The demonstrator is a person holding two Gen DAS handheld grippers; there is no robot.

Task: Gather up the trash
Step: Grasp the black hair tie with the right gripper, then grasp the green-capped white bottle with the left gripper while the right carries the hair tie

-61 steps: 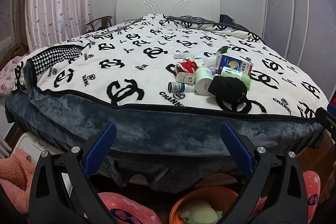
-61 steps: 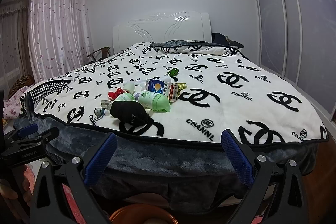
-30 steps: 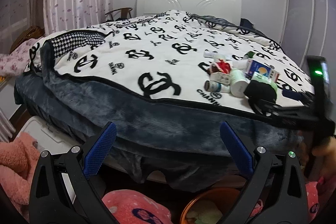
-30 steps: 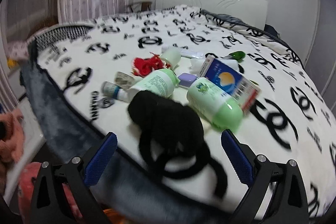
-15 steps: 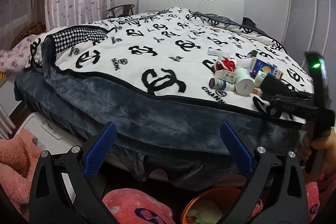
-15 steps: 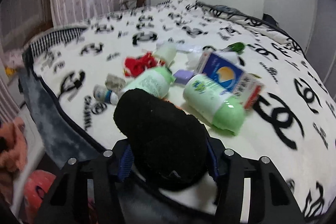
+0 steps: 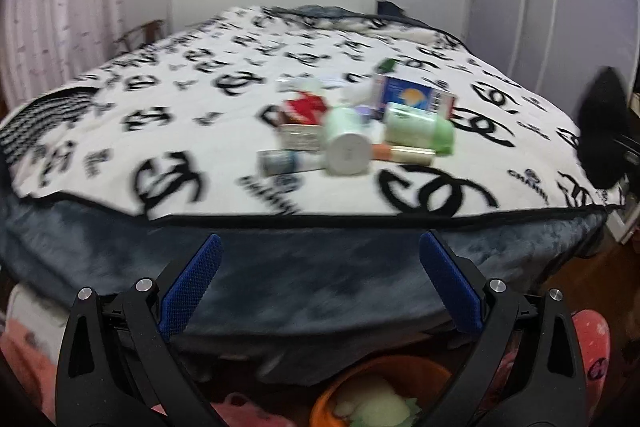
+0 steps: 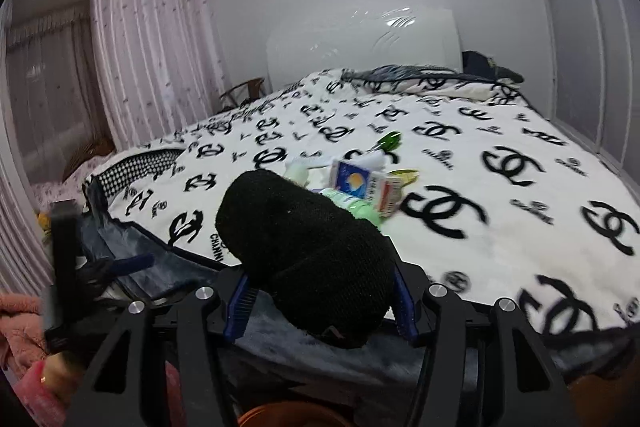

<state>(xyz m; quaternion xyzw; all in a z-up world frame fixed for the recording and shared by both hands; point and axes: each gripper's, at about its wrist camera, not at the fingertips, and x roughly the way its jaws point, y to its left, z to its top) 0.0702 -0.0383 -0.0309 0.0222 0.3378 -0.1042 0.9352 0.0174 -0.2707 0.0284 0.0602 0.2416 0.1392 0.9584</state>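
Right gripper (image 8: 320, 301): blue pads pressed on either side of a black knitted bundle (image 8: 308, 251), held clear above the bed edge; the same bundle shows at the far right of the left wrist view (image 7: 602, 131).
Left gripper (image 7: 318, 283): jaws wide apart, nothing between them, hanging over the grey blanket border (image 7: 304, 267); an orange bin (image 7: 376, 391) with pale scraps below it.
Bed cover (image 7: 160, 115): white with black logos.
Trash pile near the foot of the bed: white cup on its side (image 7: 346, 145); green bottle (image 7: 420, 127); small tube (image 7: 280, 161); red wrapper (image 7: 306, 105); blue-and-white carton (image 7: 414, 95) behind.
Farthest: white headboard (image 8: 362, 41); pink curtain (image 8: 152, 51).
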